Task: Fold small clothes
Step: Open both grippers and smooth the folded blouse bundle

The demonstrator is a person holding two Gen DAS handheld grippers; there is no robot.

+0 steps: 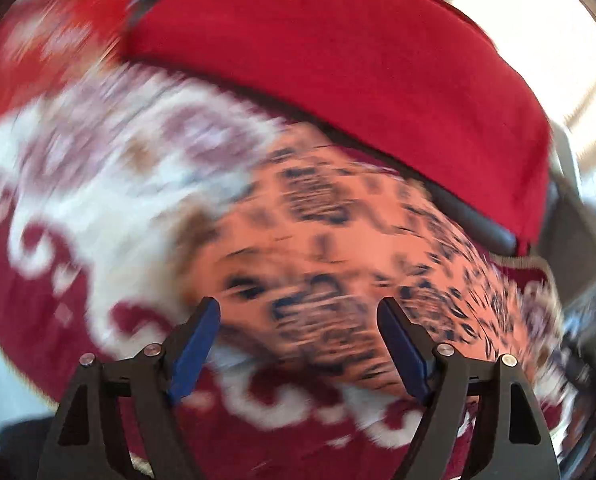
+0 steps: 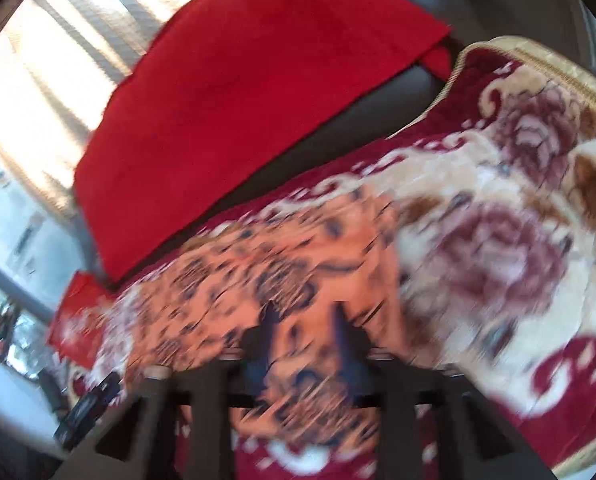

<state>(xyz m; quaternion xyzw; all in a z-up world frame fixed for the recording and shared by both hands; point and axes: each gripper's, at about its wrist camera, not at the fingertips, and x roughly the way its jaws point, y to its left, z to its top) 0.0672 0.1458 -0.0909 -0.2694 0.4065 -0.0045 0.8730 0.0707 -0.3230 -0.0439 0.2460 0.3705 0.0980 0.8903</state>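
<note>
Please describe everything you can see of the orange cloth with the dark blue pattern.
The orange patterned cloth is a thin-looking fabric with dark blue motifs, blurred in both views. It lies spread on the red and cream floral blanket, below the plain red towel. The open left gripper is above it; whether the right gripper grips it is unclear.

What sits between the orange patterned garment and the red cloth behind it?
Right wrist view: a strip of maroon floral blanket, then a dark grey surface under the red cloth, lie beyond the orange patterned garment.
</note>
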